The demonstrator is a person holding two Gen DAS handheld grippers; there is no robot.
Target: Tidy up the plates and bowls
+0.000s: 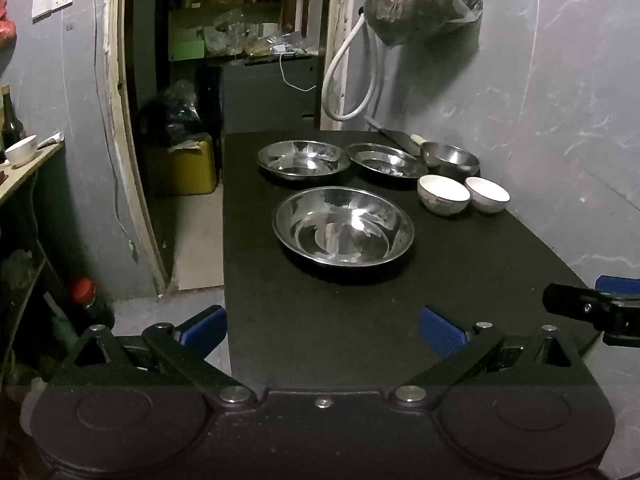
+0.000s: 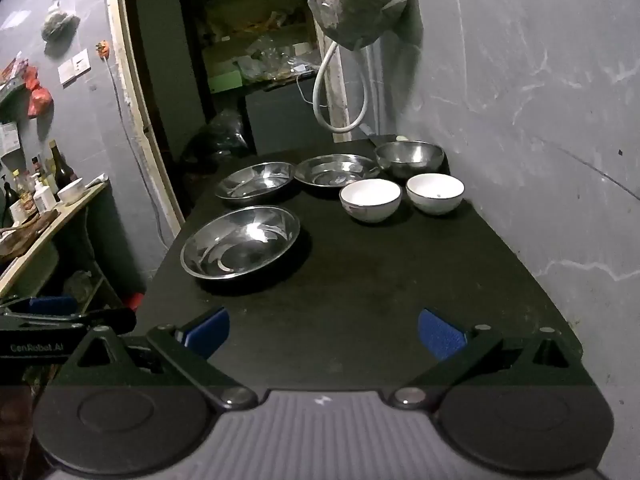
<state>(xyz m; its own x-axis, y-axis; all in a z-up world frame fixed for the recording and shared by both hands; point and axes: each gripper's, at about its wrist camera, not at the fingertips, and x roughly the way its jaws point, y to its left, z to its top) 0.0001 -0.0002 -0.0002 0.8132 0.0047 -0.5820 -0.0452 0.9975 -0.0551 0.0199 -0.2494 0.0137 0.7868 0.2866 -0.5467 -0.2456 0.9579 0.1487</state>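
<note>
Right now both grippers hang empty with fingers spread wide, and the nearest steel plate (image 1: pixel 343 231) lies straight ahead of the left gripper (image 1: pixel 322 330) but ahead-left of the right gripper (image 2: pixel 323 332), well apart from both.

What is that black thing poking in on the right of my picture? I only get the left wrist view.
Observer: That is the black two-finger right gripper. Its own view shows its blue-padded jaws wide open with nothing between them, above the near end of the black table.
Operator: Is there more than one dark bottle on that shelf on the left?
Observer: Yes. The right wrist view shows a whole cluster of bottles on the pale wooden shelf, some dark and some light, next to the small white bowl.
</note>
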